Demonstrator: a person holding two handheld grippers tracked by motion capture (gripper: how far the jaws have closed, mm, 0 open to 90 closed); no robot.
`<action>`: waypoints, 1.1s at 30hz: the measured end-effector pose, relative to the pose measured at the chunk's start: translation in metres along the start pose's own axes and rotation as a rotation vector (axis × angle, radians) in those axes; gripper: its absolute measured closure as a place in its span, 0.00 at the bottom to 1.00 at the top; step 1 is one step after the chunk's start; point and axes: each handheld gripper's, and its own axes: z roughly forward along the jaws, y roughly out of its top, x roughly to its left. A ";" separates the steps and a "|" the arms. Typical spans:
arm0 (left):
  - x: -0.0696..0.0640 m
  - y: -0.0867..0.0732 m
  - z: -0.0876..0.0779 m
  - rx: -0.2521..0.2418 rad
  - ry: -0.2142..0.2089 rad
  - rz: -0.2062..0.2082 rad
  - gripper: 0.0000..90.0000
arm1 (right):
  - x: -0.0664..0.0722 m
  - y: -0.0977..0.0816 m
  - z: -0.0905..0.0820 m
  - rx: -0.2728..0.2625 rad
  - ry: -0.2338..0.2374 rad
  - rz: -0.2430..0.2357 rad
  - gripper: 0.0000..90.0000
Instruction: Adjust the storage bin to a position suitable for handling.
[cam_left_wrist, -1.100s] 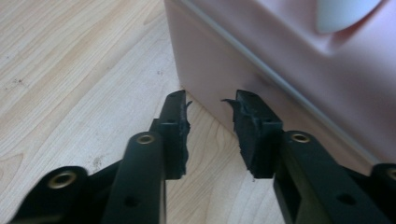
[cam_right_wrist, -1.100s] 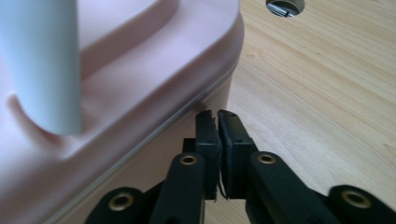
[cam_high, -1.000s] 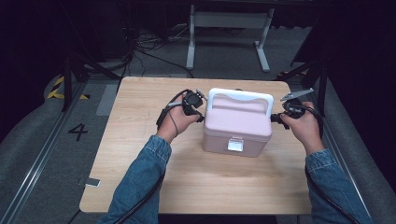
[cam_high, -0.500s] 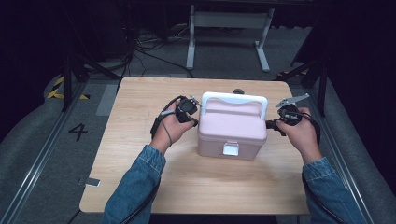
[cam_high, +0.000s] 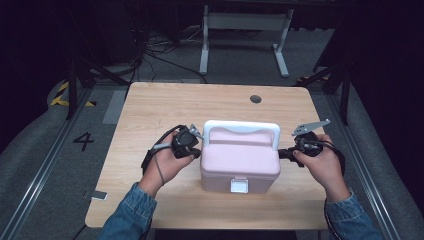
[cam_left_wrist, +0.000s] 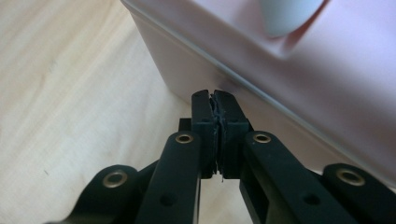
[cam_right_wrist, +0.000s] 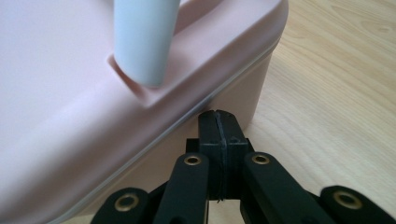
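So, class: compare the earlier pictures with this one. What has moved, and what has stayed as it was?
The pink box has slid toward the person's edge of the table, pressed between the left gripper and the right gripper, which came with it. Both grippers stay shut, empty, against the box's ends. The lid stays on, with the white handle upright.

Pink box (cam_left_wrist: 299, 70) cut off by top and right edges in left gripper view; white handle (cam_right_wrist: 142, 37) cropped at top in right gripper view. Contact of jaw tips with box wall unclear.
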 end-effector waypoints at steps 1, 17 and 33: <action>-0.001 -0.003 -0.001 -0.007 -0.002 0.000 0.97 | 0.004 -0.002 0.000 -0.009 0.004 -0.004 1.00; 0.004 -0.016 -0.019 -0.046 0.038 -0.049 0.61 | 0.006 -0.006 -0.012 -0.016 -0.026 0.004 0.73; 0.013 0.004 -0.068 -0.120 -0.014 0.020 0.35 | 0.001 -0.022 -0.045 -0.060 -0.077 0.050 0.65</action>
